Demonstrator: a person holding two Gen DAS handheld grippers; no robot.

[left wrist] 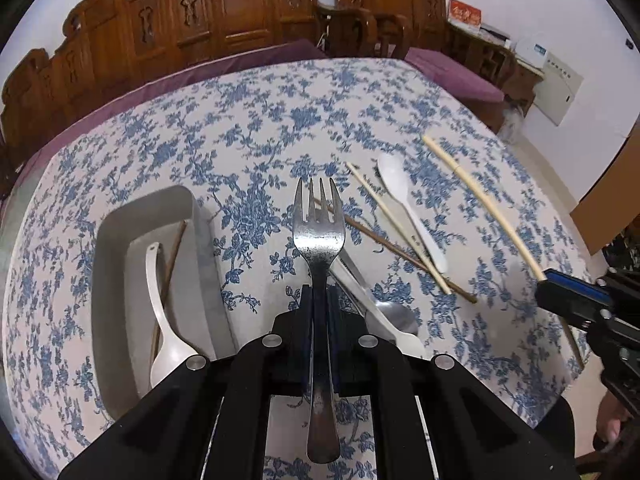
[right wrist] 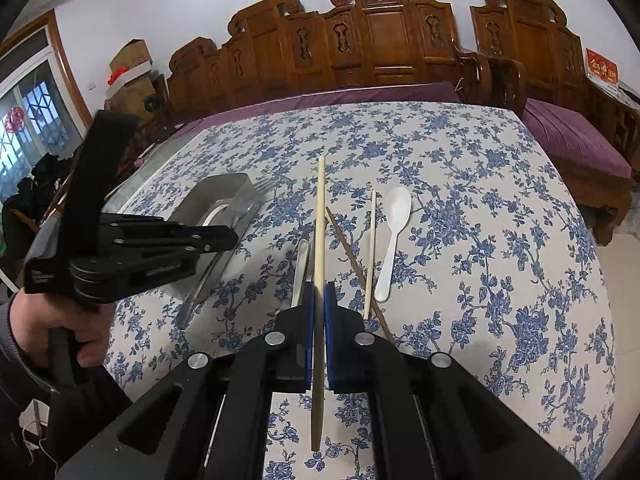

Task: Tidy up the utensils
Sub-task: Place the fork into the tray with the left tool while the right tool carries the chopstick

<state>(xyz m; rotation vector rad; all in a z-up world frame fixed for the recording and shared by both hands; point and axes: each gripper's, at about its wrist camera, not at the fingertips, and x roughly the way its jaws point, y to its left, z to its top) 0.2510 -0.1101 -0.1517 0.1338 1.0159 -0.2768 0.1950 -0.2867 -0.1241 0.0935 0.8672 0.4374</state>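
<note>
With the left gripper (left wrist: 320, 292) clamped on the fork (left wrist: 318, 216) beside the tray (left wrist: 120, 232) and the right gripper (right wrist: 319, 292) pinching a chopstick (right wrist: 320, 208), either could slip and clatter down.

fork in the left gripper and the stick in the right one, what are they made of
Fork: metal, likely stainless steel; grey, reflective, with dull dark patches toward the handle end. Light chopstick: probably bamboo or pale wood, though plastic is possible; matte cream, no shine. The left gripper and right gripper each clamp theirs.
</note>
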